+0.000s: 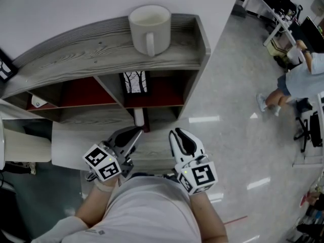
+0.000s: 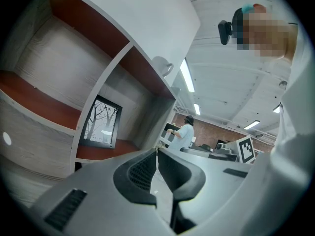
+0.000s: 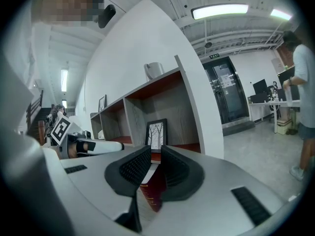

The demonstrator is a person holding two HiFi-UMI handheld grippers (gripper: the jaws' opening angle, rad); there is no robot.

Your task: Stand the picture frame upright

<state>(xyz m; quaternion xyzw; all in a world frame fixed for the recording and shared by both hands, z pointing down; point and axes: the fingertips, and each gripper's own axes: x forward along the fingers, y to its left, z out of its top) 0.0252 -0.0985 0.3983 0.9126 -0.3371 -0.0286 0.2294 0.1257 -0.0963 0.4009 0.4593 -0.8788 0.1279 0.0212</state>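
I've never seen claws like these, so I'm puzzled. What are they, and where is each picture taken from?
They are grabber tools, and a person holds one in each hand. The head view looks down from a camera on the person's head and shows the left gripper and right gripper before a wooden shelf. The other two pictures come from small cameras on the grabbers. A mug sits on top of the shelf, and a picture frame stands inside. Neither grabber holds anything: the left jaws are shut, the right slightly apart.

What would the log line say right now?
frame upright in shelf | mug on top | left gripper shut, empty | right gripper slightly open, empty
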